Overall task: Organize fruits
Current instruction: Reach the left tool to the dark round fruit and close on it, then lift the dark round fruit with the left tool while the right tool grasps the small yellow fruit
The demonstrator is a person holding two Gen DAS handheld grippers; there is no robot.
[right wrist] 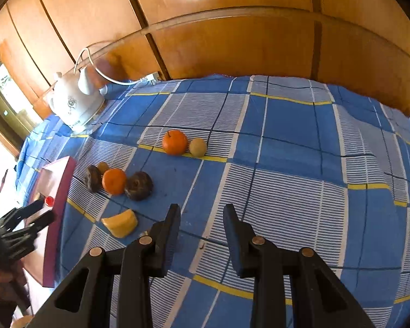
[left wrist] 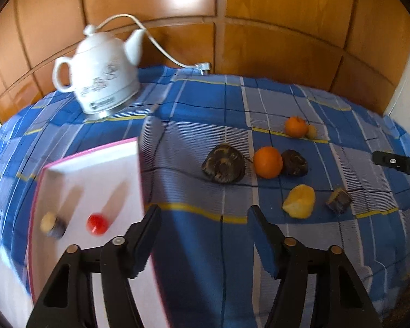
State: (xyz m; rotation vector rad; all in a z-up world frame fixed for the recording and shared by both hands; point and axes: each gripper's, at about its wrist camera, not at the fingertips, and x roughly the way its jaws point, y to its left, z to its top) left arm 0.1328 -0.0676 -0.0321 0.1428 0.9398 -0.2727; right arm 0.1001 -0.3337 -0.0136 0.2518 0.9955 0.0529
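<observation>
Fruits lie on a blue checked cloth (left wrist: 205,104): two oranges (left wrist: 268,162) (left wrist: 295,126), a small yellowish fruit (left wrist: 311,131), two dark round fruits (left wrist: 223,166) (left wrist: 294,162), a yellow piece (left wrist: 299,201) and a dark piece (left wrist: 339,200). A white tray (left wrist: 95,169) with a pink rim holds a small red fruit (left wrist: 97,222) and a beige-and-dark item (left wrist: 52,224). My left gripper (left wrist: 205,213) is open and empty, at the tray's right edge. My right gripper (right wrist: 202,213) hangs over bare cloth with its jaws narrowly apart and nothing between them, right of the yellow piece (right wrist: 120,222).
A white kettle (left wrist: 101,82) with a cable stands at the back left of the cloth. Wooden cabinet doors (right wrist: 232,41) rise right behind the table. The right half of the cloth (right wrist: 314,164) is bare. The left gripper (right wrist: 38,218) shows over the tray in the right wrist view.
</observation>
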